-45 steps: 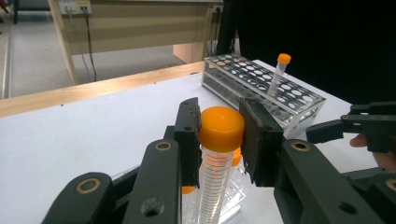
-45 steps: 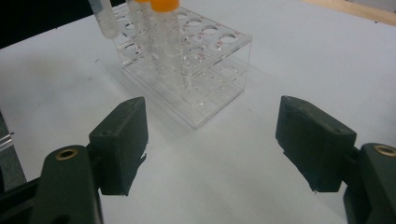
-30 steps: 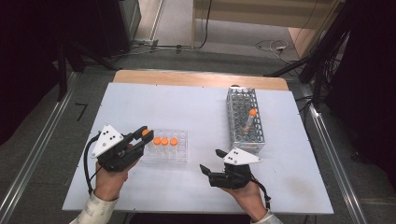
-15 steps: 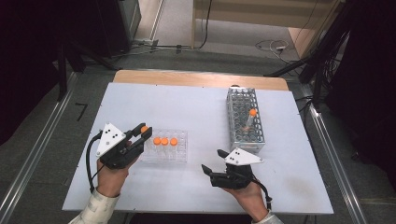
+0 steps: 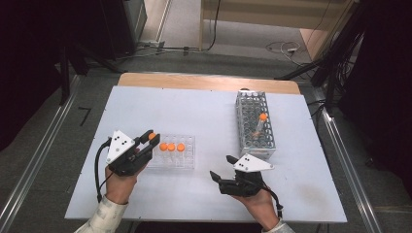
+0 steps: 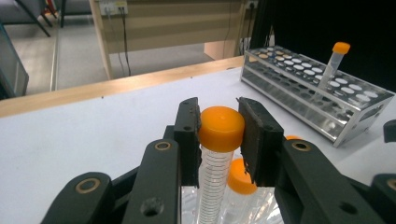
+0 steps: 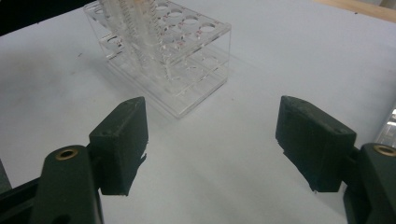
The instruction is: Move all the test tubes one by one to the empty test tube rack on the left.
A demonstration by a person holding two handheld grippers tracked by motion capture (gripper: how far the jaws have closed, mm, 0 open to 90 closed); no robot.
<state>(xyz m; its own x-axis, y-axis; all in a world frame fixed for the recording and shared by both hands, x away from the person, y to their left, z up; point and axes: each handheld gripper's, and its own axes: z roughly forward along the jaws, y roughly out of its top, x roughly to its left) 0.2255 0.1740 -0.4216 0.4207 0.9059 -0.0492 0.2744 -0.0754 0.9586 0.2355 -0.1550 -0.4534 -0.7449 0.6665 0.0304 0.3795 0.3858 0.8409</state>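
— White tabletop [image 5: 204,111]; what do the left gripper [image 6: 219,135] fingers [image 6: 189,128] hold?
— They clamp a tube [image 6: 218,140] by its orange cap, over the clear rack [image 5: 176,160] near the front-left edge.
— And the right gripper [image 7: 212,140]?
— Spread wide, holding nothing, near the front edge; metal rack [image 5: 255,124] behind it.

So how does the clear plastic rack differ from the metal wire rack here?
The clear plastic tube rack is short and see-through; the silver metal wire rack is longer, taller and has more holes. The clear one carries several orange-capped tubes, one clamped by the left gripper; the metal one carries a single leaning orange-capped tube. Both sit on the white table.
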